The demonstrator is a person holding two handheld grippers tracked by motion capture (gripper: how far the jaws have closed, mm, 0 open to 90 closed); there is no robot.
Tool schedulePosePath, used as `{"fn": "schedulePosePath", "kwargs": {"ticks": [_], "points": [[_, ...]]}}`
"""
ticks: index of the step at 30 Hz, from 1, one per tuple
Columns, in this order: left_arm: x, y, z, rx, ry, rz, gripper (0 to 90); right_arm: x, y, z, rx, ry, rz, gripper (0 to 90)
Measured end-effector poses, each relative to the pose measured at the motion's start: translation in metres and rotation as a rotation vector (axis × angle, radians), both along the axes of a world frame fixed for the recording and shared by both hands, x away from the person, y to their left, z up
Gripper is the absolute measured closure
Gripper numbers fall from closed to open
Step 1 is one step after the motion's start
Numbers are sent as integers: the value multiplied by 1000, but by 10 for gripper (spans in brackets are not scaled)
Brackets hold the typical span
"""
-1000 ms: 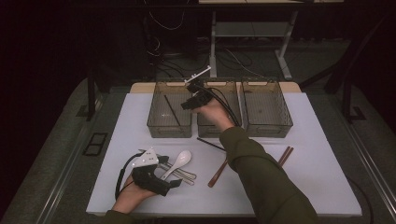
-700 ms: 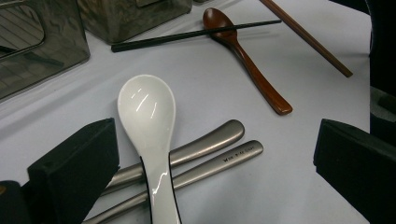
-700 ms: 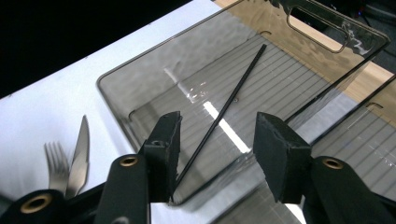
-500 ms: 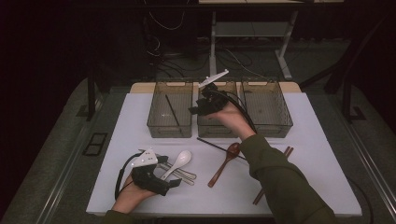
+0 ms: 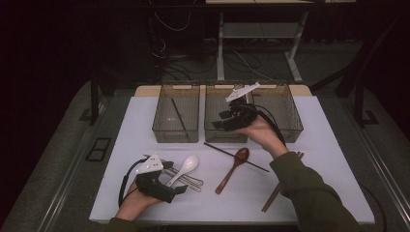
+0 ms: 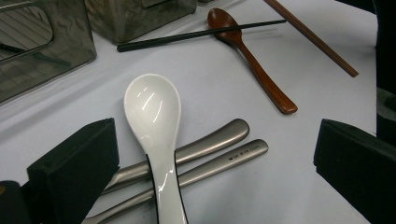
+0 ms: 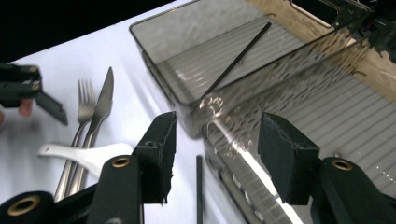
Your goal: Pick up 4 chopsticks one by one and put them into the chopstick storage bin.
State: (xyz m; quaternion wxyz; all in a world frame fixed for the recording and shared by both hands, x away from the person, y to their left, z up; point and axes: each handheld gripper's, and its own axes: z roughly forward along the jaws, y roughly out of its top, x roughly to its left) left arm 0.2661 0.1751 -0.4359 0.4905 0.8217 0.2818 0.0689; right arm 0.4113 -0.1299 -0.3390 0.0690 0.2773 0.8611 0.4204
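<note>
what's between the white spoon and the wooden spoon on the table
In the left gripper view, only bare white table lies between the white spoon and the wooden spoon; the steel handles end just short, under the white spoon.

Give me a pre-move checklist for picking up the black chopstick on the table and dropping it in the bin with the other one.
1. Right hand-held gripper empty: ok, jaws apart with nothing between them; they have just been opening.
2. Black chopstick reachable: not ok, its far end lies across the brown spoon.
3. Left bin has room: ok, one chopstick inside.
4. Left hand-held gripper out of the way: ok, it sits by the white spoon, jaws open.
5. Path from chopstick to bin free: ok.
6. Brown chopsticks clear of the pick: ok.
</note>
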Motion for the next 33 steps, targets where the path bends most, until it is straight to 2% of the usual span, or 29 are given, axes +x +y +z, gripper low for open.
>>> {"fn": "schedulePosePath", "kwargs": {"ticks": [5,11,19,27,33], "points": [[-1,0,0,-4,-3,9,0,-10,-13,-3,-9,-5,12,466],[-1,-1,-1,14,-11,2,0,-25,-33,-8,6,-7,14,467],[0,0,-1,14,-4,8,0,-43,-56,-21,15,-3,11,467],[0,-1,-2,20,3,11,0,-57,-81,-39,17,30,-11,467],[0,0,-1,16,0,13,0,-65,-97,-46,10,46,-26,467]]}}
